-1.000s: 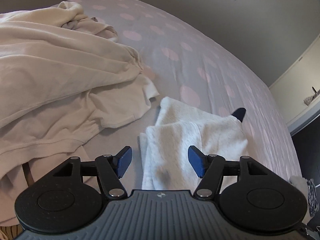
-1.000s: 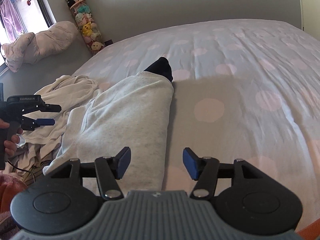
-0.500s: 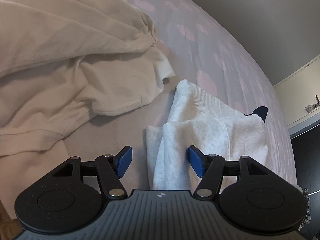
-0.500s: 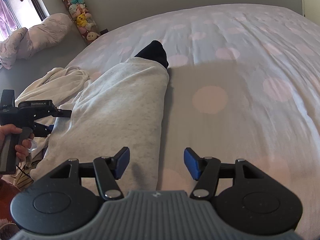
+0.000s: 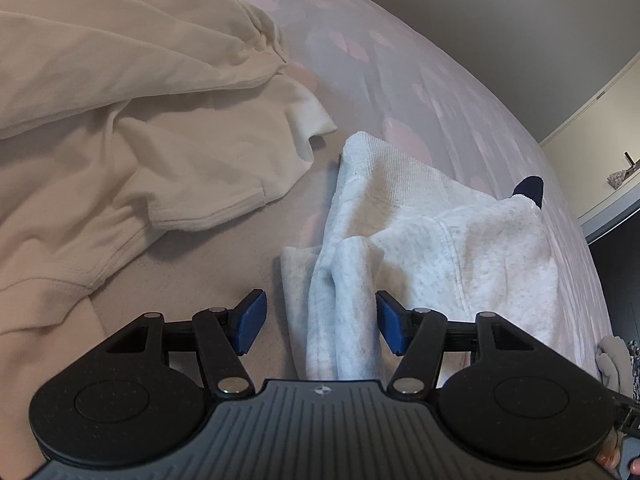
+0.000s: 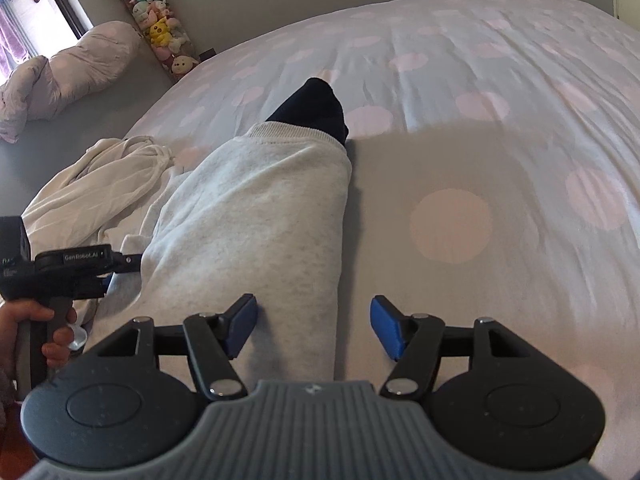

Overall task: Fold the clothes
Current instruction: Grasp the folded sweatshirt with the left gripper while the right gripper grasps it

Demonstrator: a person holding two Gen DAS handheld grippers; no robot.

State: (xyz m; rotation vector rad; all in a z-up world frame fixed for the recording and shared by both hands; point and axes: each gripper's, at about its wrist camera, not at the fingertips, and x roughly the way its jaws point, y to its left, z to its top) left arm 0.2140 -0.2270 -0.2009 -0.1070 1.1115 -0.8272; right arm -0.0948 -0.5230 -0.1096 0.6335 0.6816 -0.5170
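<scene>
Both tongs, left and right, stand spread over the grey sweatshirt's near edge on the bed, the left narrowing, probably readying a fold.

Left hand-held gripper closing around grey sweatshirt, cream garment beside

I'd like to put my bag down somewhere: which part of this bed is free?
The spotted bedspread right of the grey sweatshirt is bare, out to the far edge. Left of it is crowded: the cream garment lies there, with only a narrow strip between the two.
</scene>
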